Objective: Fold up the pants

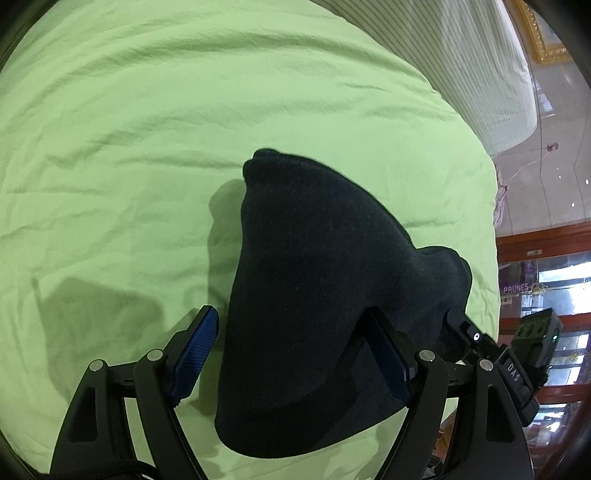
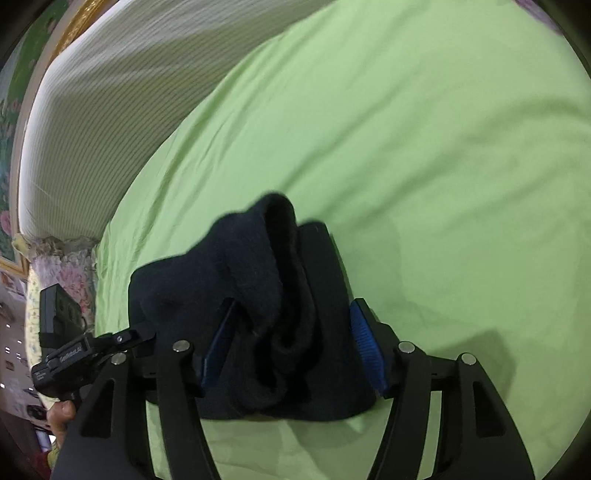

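The left gripper (image 1: pixel 291 354) and right gripper (image 2: pixel 293 343) each have 2 fingers spread wide, with the dark pants (image 1: pixel 314 295) bunched between them, hiding the fingertips. Whether either grips the cloth is unclear. Beyond lies the green bed sheet (image 1: pixel 147 110), then a striped pillow (image 2: pixel 110 92).

Green bed sheet (image 1: pixel 147 129), wrinkled, covering most of both views. Striped pale mattress side (image 2: pixel 96 110). Gilt picture frame (image 1: pixel 535 33). Glossy tiled floor (image 1: pixel 546 177). Red-brown glazed cabinet (image 1: pixel 546 251), possibly a display case. Floral fabric (image 2: pixel 70 273).
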{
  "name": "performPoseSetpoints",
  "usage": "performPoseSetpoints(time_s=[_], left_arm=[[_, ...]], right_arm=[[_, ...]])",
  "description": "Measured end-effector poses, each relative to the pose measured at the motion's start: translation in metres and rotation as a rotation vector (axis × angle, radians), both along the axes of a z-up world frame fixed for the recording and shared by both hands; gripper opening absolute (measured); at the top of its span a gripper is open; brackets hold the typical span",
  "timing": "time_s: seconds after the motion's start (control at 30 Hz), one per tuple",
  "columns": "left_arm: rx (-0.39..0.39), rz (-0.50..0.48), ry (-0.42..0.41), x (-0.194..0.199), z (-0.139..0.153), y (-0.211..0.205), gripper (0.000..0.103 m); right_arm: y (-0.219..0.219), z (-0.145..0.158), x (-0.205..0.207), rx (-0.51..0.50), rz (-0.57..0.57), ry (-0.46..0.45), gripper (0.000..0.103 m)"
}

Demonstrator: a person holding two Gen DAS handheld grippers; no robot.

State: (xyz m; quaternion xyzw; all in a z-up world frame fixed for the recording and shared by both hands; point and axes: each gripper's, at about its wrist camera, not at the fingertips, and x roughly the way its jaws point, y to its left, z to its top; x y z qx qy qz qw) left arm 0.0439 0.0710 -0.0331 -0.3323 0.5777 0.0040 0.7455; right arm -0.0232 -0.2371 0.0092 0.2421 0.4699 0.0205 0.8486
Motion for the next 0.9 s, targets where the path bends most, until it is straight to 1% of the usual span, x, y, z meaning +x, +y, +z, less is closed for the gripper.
performPoseSetpoints(time_s=[0.07,0.17,0.2,0.27,0.33,0.37,0.4,0.43,0.47,0.5,0.57,0.6,0.67,0.7,0.8,0.83,0.9], left_arm=[[0.0,0.002,0.002,0.001,0.003,0.001,0.081],[0.008,0.011,-0.009,-0.001,0.009,0.005,0.081],[0.012,0.014,-0.014,-0.001,0.01,0.006,0.081],[0.015,0.011,-0.009,0.001,0.008,0.008,0.082],[0.017,0.015,-0.007,0.004,0.005,0.008,0.082],[0.023,0.017,-0.015,0.006,0.005,0.007,0.082],[0.035,0.014,-0.025,0.008,0.005,0.006,0.081],[0.046,0.007,-0.032,0.01,0.005,0.005,0.073],[0.065,-0.014,-0.033,0.013,0.006,0.001,0.066],[0.084,-0.033,-0.022,0.015,0.008,-0.003,0.06],[0.097,-0.057,-0.027,0.017,0.014,-0.007,0.059],[0.086,-0.065,-0.035,0.016,0.019,-0.009,0.059],[0.068,-0.07,-0.042,0.013,0.023,-0.011,0.062],[0.07,-0.072,-0.041,0.013,0.023,-0.012,0.065],[0.097,-0.084,-0.027,0.015,0.014,-0.017,0.069],[0.115,-0.086,-0.022,0.016,0.008,-0.018,0.07],[0.122,-0.081,-0.025,0.016,0.003,-0.017,0.073]], right_arm=[[0.003,0.007,0.005,-0.043,-0.003,-0.018,0.064],[0.012,0.027,0.004,-0.079,0.016,-0.106,0.064],[0.014,0.03,0.004,-0.078,0.035,-0.114,0.064],[0.017,0.024,0.008,-0.088,0.06,-0.063,0.064],[0.017,0.014,0.012,-0.071,0.064,-0.023,0.053],[0.018,0.011,0.012,-0.097,0.058,-0.013,0.042],[0.019,0.01,0.012,-0.115,0.062,-0.016,0.035],[0.02,0.011,0.011,-0.12,0.071,-0.023,0.027],[0.021,0.014,0.011,-0.119,0.082,-0.03,0.012],[0.021,0.018,0.009,-0.106,0.092,-0.038,0.01],[0.018,0.03,0.004,-0.07,0.098,-0.072,0.009],[0.016,0.04,-0.001,-0.058,0.092,-0.097,0.009],[0.008,0.051,-0.013,-0.049,0.067,-0.125,0.008],[0.003,0.05,-0.016,-0.047,0.061,-0.121,0.008],[-0.008,0.023,-0.017,-0.047,0.027,-0.05,0.009],[-0.01,0.01,-0.015,-0.04,0.008,-0.039,0.011],[-0.012,0.001,-0.013,-0.048,-0.033,-0.051,0.028]])
